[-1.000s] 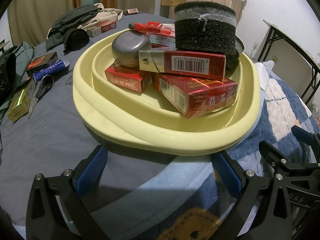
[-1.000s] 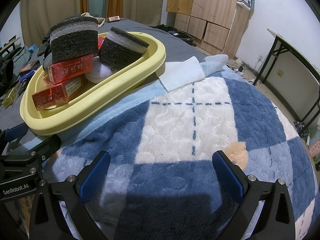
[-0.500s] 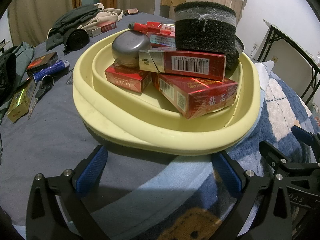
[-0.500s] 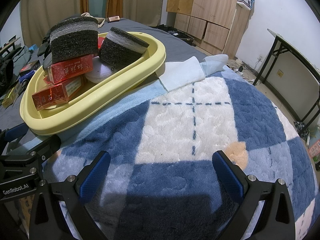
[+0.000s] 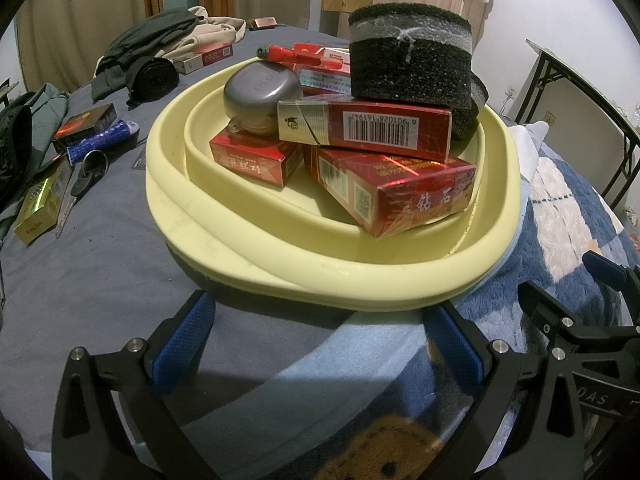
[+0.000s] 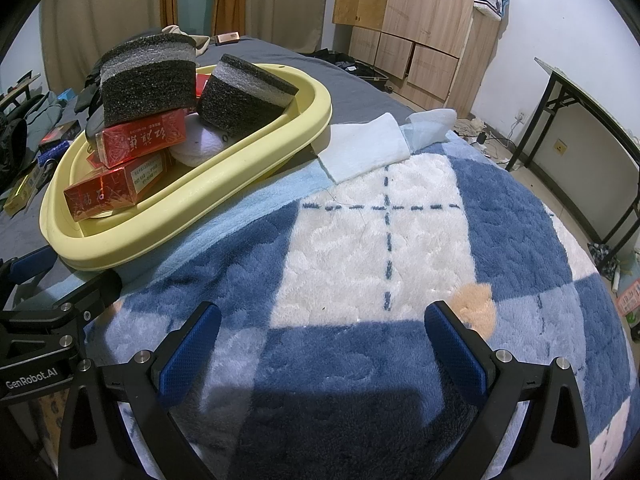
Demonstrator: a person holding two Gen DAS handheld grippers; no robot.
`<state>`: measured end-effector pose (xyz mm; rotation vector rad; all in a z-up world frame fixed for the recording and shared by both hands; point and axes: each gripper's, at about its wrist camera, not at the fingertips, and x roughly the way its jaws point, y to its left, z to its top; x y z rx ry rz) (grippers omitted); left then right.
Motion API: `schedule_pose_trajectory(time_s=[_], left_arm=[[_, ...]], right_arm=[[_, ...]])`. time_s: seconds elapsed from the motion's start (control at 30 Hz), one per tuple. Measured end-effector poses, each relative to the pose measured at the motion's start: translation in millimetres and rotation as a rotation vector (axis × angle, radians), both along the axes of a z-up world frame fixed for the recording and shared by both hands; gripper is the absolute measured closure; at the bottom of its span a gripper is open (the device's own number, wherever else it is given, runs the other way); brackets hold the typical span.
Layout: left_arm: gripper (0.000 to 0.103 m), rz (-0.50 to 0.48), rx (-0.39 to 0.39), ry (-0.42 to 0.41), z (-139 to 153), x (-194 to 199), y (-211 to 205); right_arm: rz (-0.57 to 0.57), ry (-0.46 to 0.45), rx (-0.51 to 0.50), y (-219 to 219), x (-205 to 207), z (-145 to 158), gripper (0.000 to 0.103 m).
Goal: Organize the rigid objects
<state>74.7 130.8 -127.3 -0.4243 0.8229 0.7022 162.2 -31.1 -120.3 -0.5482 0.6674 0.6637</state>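
A pale yellow basin (image 5: 280, 256) sits on the bed. It holds red cigarette boxes (image 5: 400, 196), a grey metal tin (image 5: 260, 92), a red lighter (image 5: 288, 54) and black foam blocks (image 5: 408, 64). My left gripper (image 5: 320, 344) is open and empty just in front of the basin's near rim. In the right wrist view the basin (image 6: 224, 192) lies at the left with a second foam block (image 6: 248, 92). My right gripper (image 6: 322, 346) is open and empty above the blue and white blanket (image 6: 380, 248).
Left of the basin lie a gold box (image 5: 38, 208), scissors (image 5: 80, 184), a blue tube (image 5: 100, 142), a dark red box (image 5: 84, 122) and dark clothes (image 5: 152, 40). A light blue towel (image 6: 364, 152) lies beside the basin. A wooden cabinet (image 6: 416, 20) and a black-framed table (image 6: 592, 120) stand beyond.
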Motion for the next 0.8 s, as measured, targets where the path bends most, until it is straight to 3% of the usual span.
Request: schedule_pose_trajectory(time_s=[0.8], left_arm=[[0.0,0.0,0.001,0.0,0.2,-0.5,-1.0]], right_arm=[[0.0,0.001,0.0,0.1,0.3,-0.1,0.0]])
